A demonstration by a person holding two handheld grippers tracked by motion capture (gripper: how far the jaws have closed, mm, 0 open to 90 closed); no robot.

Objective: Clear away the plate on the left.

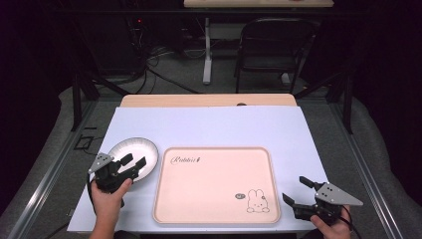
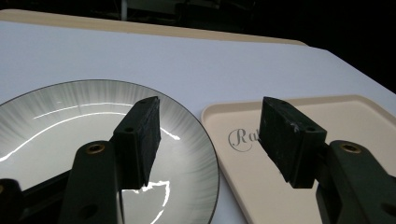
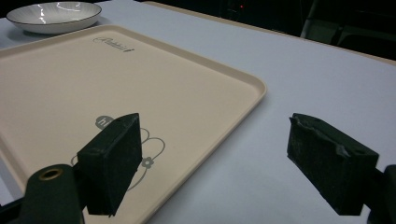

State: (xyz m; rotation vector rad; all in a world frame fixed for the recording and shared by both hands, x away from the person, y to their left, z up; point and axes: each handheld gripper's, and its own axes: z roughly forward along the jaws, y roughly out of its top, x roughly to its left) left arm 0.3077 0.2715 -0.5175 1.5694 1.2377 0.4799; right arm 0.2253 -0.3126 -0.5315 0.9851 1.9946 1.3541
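Two grippers stand spread and empty; the left gripper hovers over the near rim of the plate, one jaw above its bowl, the other toward the tray just beside it; the right gripper waits off the tray's far side. To lift well, I judge, straddle the plate's rim squarely, lower until one pad slips under the lip, then close gently.

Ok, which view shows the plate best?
The left gripper view: the plate is closest there, with its streaked glaze and dark rim clear, though the left tool covers part. The high view shows it whole but small, beside the tray. The right gripper view shows it far off.
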